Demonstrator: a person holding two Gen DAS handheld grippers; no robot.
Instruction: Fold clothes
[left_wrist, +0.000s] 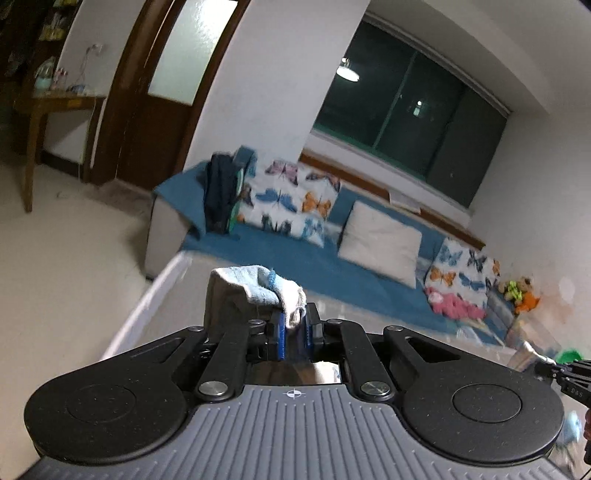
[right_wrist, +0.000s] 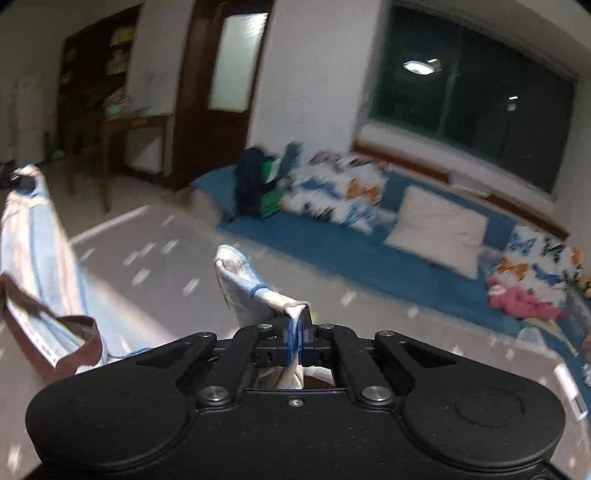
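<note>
My left gripper (left_wrist: 294, 328) is shut on a bunched corner of a light blue and white garment (left_wrist: 258, 288) and holds it up in the air. My right gripper (right_wrist: 294, 336) is shut on another corner of the same garment (right_wrist: 247, 284), also lifted. In the right wrist view the garment hangs at the left (right_wrist: 40, 258), pale blue striped with a dark maroon band (right_wrist: 70, 350); the left gripper shows at its top edge. The right gripper shows at the right edge of the left wrist view (left_wrist: 569, 376).
A blue sofa (left_wrist: 295, 254) with butterfly cushions (left_wrist: 288, 203), a white pillow (left_wrist: 380, 243), dark clothes (left_wrist: 219, 192) and a pink garment (left_wrist: 454, 306) lies ahead under a dark window. A wooden table (left_wrist: 40, 110) and a door stand at the left.
</note>
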